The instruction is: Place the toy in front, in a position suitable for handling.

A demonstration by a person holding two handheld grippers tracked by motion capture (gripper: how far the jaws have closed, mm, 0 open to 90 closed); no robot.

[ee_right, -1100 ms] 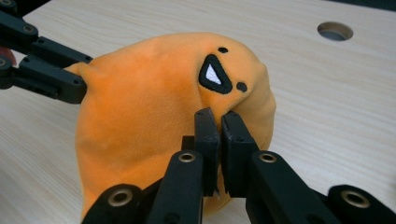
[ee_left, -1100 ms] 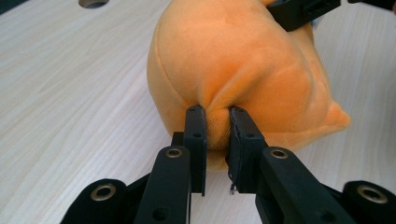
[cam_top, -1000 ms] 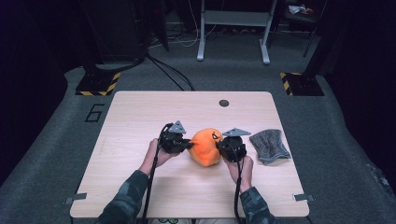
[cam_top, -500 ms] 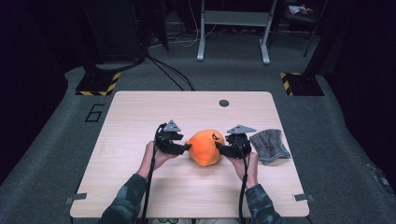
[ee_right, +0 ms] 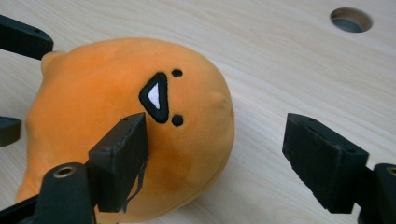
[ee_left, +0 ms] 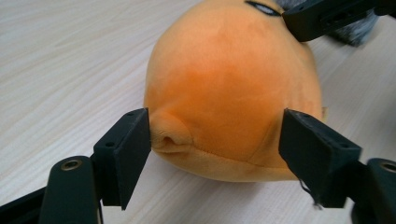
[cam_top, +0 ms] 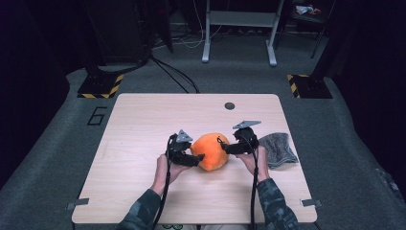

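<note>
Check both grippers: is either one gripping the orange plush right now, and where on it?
Neither. The left gripper and right gripper have just been opening; the orange plush lies free on the table.

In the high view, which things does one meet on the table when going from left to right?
Left gripper → orange plush toy → right gripper → grey cloth, lying near the right edge of the table.

**Room around the plush**

The plush point(cam_top: 213, 151) sits mid-table between the left gripper point(cam_top: 198, 157) and right gripper point(cam_top: 224, 146), which block its two sides. A grey cloth point(cam_top: 280, 149) lies just right of the right gripper. The table point(cam_top: 143, 120) is bare beyond and left of the plush, apart from a small hole point(cam_top: 230, 106) near the far edge.
</note>
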